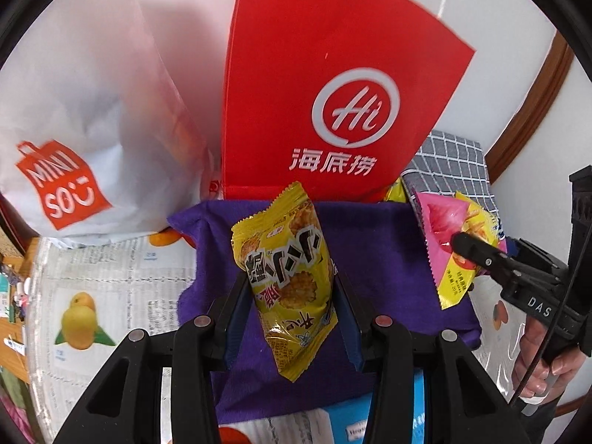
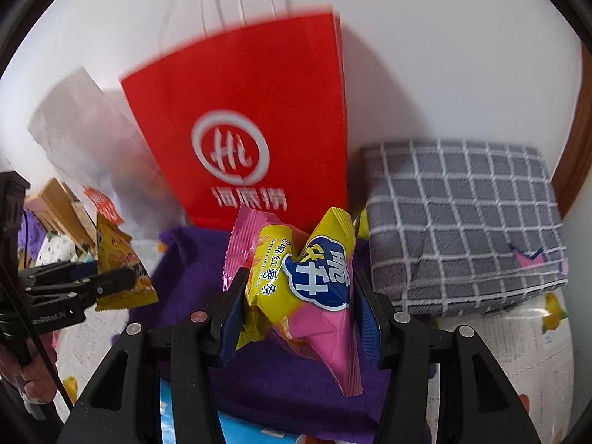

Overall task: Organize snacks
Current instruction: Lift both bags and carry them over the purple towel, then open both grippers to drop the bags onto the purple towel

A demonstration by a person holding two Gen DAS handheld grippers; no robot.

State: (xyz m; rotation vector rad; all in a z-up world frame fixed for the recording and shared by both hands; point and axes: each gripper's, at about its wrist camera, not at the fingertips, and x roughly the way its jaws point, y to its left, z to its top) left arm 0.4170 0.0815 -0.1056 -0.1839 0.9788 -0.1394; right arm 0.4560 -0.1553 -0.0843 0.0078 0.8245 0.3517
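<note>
The left gripper point(image 1: 292, 296) is clamped on a yellow snack packet point(image 1: 286, 277), its pads pressing the packet's two sides; the packet stands roughly upright between the jaws, long axis running up and away from the tool, top seal tilted slightly left. The right gripper point(image 2: 301, 296) is likewise closed on a pink-and-yellow snack packet point(image 2: 314, 288), crumpled at the waist where the pads bite, its pink lower corner hanging below the jaws. Both packets are carried clear of the surface, above a purple cloth point(image 1: 388, 259). The governing relation: the red paper bag point(image 1: 333, 92) stands directly ahead of and above both tools, at the far edge of the cloth, its mouth well higher than either packet. In my judgement either packet would have to be raised over the rim before release, if that bag is the destination. A white paper bag point(image 1: 92, 129) stands beside it to the left, nearer the left gripper; the right gripper sits nearer a grey checked fabric box point(image 2: 462, 222). Neither bag's interior is visible. The surface is covered with printed paper showing fruit pictures point(image 1: 111, 296), under the cloth. A plain white wall point(image 2: 444, 55) closes the rear, with wooden trim at the right edge.
</note>
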